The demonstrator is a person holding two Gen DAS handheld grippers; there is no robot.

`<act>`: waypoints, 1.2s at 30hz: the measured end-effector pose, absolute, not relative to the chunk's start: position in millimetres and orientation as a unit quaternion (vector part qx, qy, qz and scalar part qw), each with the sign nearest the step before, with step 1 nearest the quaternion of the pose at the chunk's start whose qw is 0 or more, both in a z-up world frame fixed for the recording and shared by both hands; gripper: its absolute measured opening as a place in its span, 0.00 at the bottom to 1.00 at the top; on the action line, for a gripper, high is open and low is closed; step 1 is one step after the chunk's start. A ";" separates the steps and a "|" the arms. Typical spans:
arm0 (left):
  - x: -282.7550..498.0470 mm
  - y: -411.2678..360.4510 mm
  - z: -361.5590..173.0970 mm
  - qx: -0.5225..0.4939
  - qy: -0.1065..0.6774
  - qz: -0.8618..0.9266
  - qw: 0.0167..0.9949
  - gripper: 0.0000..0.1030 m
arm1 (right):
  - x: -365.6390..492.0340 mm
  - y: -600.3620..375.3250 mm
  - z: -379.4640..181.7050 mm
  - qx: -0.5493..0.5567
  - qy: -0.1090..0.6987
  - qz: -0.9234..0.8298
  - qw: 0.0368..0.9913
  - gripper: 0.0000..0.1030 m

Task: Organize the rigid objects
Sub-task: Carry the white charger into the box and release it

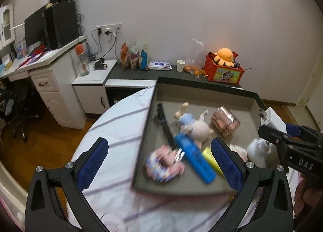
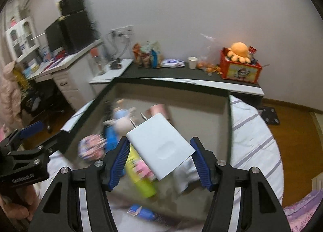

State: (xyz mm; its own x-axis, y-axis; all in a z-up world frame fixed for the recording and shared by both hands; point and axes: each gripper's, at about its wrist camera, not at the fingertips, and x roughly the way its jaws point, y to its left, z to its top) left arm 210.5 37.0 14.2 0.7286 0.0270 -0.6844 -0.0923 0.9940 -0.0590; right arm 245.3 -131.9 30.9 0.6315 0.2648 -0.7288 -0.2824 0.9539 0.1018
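My right gripper (image 2: 159,141) is shut on a white plug-in charger (image 2: 161,147), held tilted with its prongs pointing away, above a grey tray (image 2: 171,91). In the left wrist view the charger (image 1: 272,118) and right gripper (image 1: 276,129) hang over the tray's right side. My left gripper (image 1: 159,143) stands open with nothing between its fingers, above the tray's near left edge (image 1: 145,131). In the tray lie a doll (image 1: 191,125), a blue bottle (image 1: 194,159), a yellow bottle (image 1: 212,159), a pink toy (image 1: 163,165), a clear pink container (image 1: 225,123) and a black strip (image 1: 165,123).
The tray rests on a bed with a striped white sheet (image 1: 117,123). Behind it a dark shelf (image 1: 141,74) carries snack bags, wipes, a paper cup (image 1: 180,65) and a red crate (image 1: 223,72) with an orange plush. A white desk with a monitor (image 1: 34,24) stands at the left.
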 end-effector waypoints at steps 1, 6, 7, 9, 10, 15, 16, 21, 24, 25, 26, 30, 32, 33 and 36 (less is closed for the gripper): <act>218.3 33.8 12.5 -0.044 0.369 0.030 0.928 1.00 | 255.1 -136.5 26.9 -0.009 0.407 0.143 0.902 0.61; 243.9 20.1 -0.6 -0.042 0.380 0.019 0.924 1.00 | 290.9 -150.6 7.0 -0.007 0.431 0.122 0.894 0.61; 246.4 18.6 -2.9 -0.042 0.383 0.017 0.923 1.00 | 295.2 -150.2 2.6 -0.010 0.436 0.120 0.892 0.61; 250.2 16.7 -7.3 -0.042 0.388 0.014 0.921 1.00 | 297.1 -148.8 -2.8 -0.015 0.442 0.119 0.889 0.61; 251.0 16.7 -8.9 -0.043 0.389 0.013 0.920 1.00 | 298.5 -149.1 -5.3 -0.017 0.443 0.115 0.889 0.61; 251.6 16.6 -9.6 -0.049 0.390 0.012 0.919 1.00 | 296.7 -151.7 -5.9 -0.020 0.438 0.103 0.893 0.79; 251.1 16.5 -8.7 -0.049 0.389 0.012 0.920 1.00 | 294.9 -152.5 -3.7 -0.021 0.433 0.100 0.896 0.80; 240.0 17.6 2.9 -0.048 0.380 0.012 0.924 1.00 | 283.9 -152.2 6.6 -0.018 0.420 0.096 0.902 0.80; 226.4 18.1 13.9 -0.046 0.369 0.012 0.928 1.00 | 273.7 -150.5 16.1 -0.016 0.410 0.098 0.907 0.80; 222.2 18.5 17.3 -0.046 0.366 0.012 0.929 1.00 | 268.9 -150.0 19.9 -0.016 0.406 0.098 0.908 0.81; 216.6 18.6 20.9 -0.046 0.363 0.012 0.931 1.00 | 263.4 -149.6 24.2 -0.016 0.402 0.098 0.910 0.81; 192.1 20.6 36.5 -0.045 0.351 0.010 0.935 1.00 | 237.1 -151.2 40.3 -0.003 0.383 0.098 0.919 0.81; 176.8 20.0 42.5 -0.044 0.347 0.007 0.937 1.00 | 221.0 -152.5 47.4 0.003 0.374 0.102 0.922 0.81; 170.0 19.3 44.3 -0.044 0.346 0.005 0.937 1.00 | 216.2 -152.3 49.4 0.004 0.371 0.102 0.923 0.81; 147.2 16.5 47.0 -0.040 0.349 -0.002 0.936 1.00 | 192.1 -154.3 54.6 0.008 0.367 0.105 0.924 0.81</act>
